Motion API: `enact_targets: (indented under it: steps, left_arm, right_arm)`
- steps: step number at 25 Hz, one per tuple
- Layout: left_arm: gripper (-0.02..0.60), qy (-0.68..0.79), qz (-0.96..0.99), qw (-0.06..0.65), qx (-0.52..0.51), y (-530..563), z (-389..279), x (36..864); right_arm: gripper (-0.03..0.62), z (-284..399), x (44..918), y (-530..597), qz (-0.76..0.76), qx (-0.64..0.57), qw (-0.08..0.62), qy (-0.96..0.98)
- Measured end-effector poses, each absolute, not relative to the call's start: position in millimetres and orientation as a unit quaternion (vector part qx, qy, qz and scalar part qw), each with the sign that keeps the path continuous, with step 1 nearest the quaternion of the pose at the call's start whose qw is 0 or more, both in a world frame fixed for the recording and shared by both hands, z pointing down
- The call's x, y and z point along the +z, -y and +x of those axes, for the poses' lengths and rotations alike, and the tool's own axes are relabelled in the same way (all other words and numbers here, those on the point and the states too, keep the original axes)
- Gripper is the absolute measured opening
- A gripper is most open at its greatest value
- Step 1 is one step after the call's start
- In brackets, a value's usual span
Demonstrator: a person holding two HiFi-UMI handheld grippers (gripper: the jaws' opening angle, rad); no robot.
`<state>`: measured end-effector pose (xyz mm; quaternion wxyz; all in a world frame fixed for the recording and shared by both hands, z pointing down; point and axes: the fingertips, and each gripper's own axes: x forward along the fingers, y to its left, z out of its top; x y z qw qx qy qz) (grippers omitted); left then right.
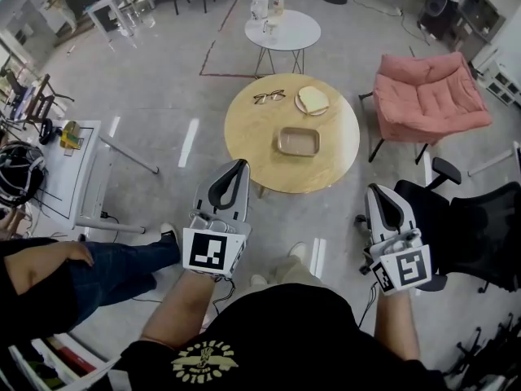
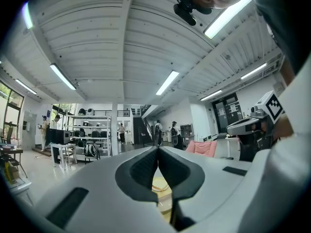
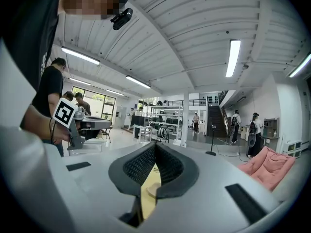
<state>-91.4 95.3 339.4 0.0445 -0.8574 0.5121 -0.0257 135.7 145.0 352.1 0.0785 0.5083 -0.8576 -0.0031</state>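
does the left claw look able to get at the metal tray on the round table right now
Probably yes: the left claw hangs by the near edge of the round table, and nothing stands between it and the metal tray. Its jaws are shut, so they would have to open.

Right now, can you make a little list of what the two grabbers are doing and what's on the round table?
Left gripper: jaws together, empty, in the air short of the round wooden table
Right gripper: jaws together, empty, beside a black office chair
On the table: metal tray, glasses, plate with what looks like bread
Farther off: pink armchair, small white table
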Motion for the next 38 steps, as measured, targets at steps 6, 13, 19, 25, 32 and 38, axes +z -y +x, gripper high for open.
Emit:
enact_targets:
  steps: [6, 13, 19, 25, 32, 38]
  left_arm:
    - [0.018, -0.515, -0.855, 0.046, -0.038, -62, -76, 342]
    - [0.018, -0.526, -0.849, 0.045, -0.028, -24, -52, 325]
    - [0.018, -0.547, -0.835, 0.044, -0.025, -9, -37, 315]
    - [0.018, -0.555, -0.830, 0.043, -0.026, -1, -15, 312]
    - [0.018, -0.555, -0.830, 0.041, -0.028, 6, -7, 308]
    - [0.018, -0.550, -0.834, 0.035, -0.031, 7, -4, 310]
  right_arm:
    - [0.015, 151, 352, -110, 0.506, -0.001, 0.075, 0.859]
    - [0.015, 176, 343, -65, 0.488, -0.006, 0.067, 0.871]
    - [0.015, 191, 335, -41, 0.463, -0.013, 0.058, 0.884]
    - [0.015, 216, 332, -26, 0.458, -0.016, 0.047, 0.888]
    - [0.015, 226, 335, -18, 0.458, -0.008, 0.039, 0.888]
    - [0.015, 225, 343, -16, 0.460, 0.006, 0.038, 0.887]
